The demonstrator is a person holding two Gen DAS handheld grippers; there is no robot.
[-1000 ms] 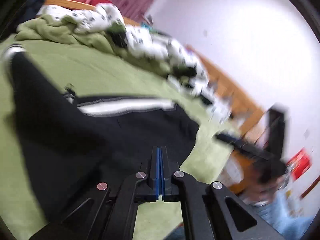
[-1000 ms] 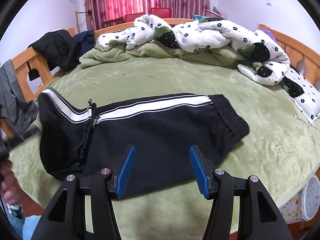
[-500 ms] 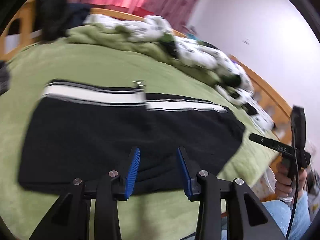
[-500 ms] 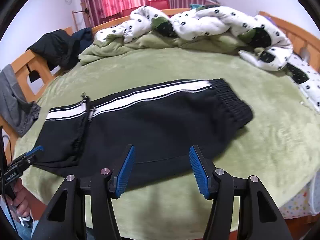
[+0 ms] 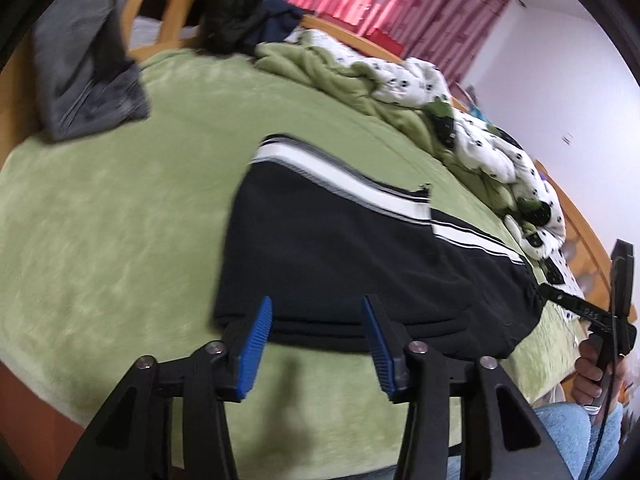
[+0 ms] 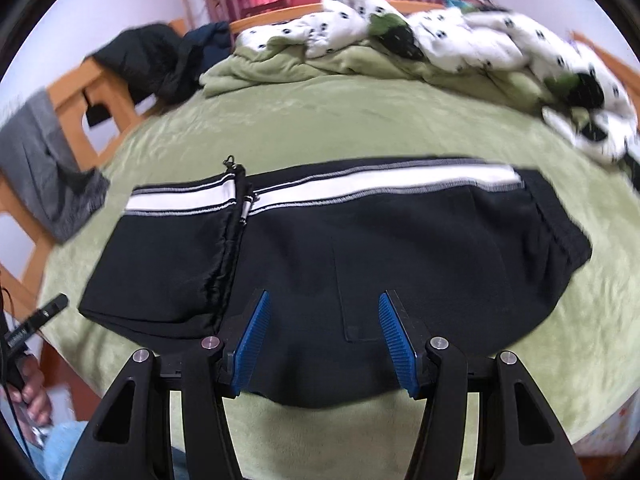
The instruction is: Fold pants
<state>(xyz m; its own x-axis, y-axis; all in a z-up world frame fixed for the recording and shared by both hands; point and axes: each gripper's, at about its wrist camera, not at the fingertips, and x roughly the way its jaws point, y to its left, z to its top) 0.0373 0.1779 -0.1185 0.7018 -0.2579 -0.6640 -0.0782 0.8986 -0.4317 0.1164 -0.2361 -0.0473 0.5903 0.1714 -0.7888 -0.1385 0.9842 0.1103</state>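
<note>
Black pants (image 6: pixel 360 248) with a white side stripe lie folded flat on the green bed, also seen in the left wrist view (image 5: pixel 352 248). My left gripper (image 5: pixel 316 332) is open and empty, its fingers at the near left edge of the pants. My right gripper (image 6: pixel 324 332) is open and empty, over the near middle edge of the pants. The right gripper also shows at the right edge of the left wrist view (image 5: pixel 600 320). The left gripper shows at the left edge of the right wrist view (image 6: pixel 36 324).
The green blanket (image 6: pixel 360 120) covers the bed. A crumpled white spotted duvet (image 6: pixel 460 36) lies at the far side. Dark clothes (image 6: pixel 152 60) and a grey garment (image 6: pixel 44 168) hang on the wooden frame at left. Pink curtains (image 5: pixel 384 4) hang behind.
My left gripper has opened from shut and swung left to the near left edge of the pants. My right gripper stayed open and moved closer over the pants.
</note>
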